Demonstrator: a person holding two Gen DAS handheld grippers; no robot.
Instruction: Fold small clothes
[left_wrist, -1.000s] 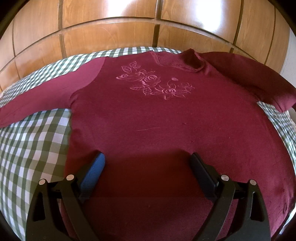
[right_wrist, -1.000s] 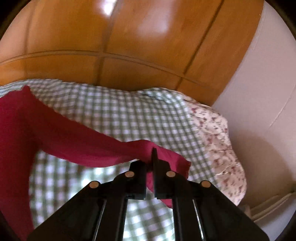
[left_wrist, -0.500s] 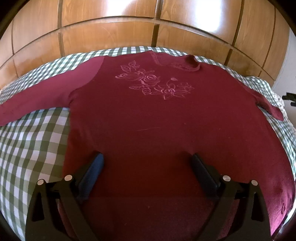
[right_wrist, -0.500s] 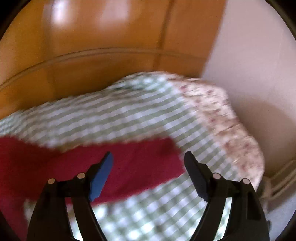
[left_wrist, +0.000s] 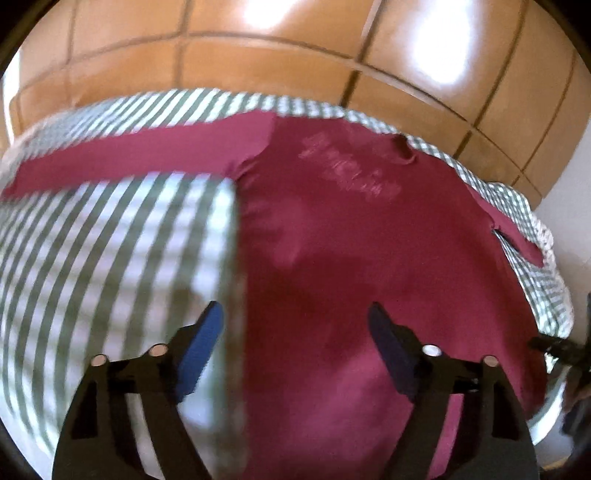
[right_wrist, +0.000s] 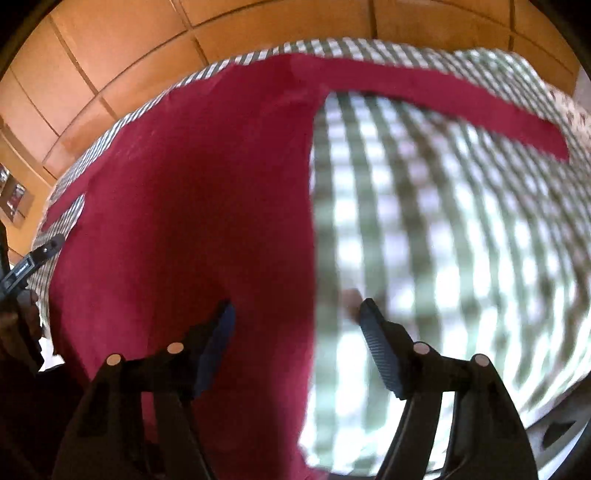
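Observation:
A dark red long-sleeved top (left_wrist: 351, 251) with an embossed flower print lies flat, front up, on a green-and-white checked cloth (left_wrist: 110, 266). Both sleeves are spread out sideways. My left gripper (left_wrist: 295, 317) is open and empty above the top's left side edge near the hem. My right gripper (right_wrist: 295, 314) is open and empty above the top's right side edge (right_wrist: 221, 206). The right sleeve (right_wrist: 443, 99) stretches away to the far right in the right wrist view. Both views are blurred by motion.
Glossy wooden panels (left_wrist: 295, 48) stand behind the checked surface. A floral cloth edge (right_wrist: 576, 114) and a white wall lie at the far right. The other gripper's tip (right_wrist: 33, 258) shows at the left rim of the right wrist view.
My right gripper let go of the right sleeve, which now lies flat, and swung back over the top's right edge. My left gripper shifted left to the top's left edge.

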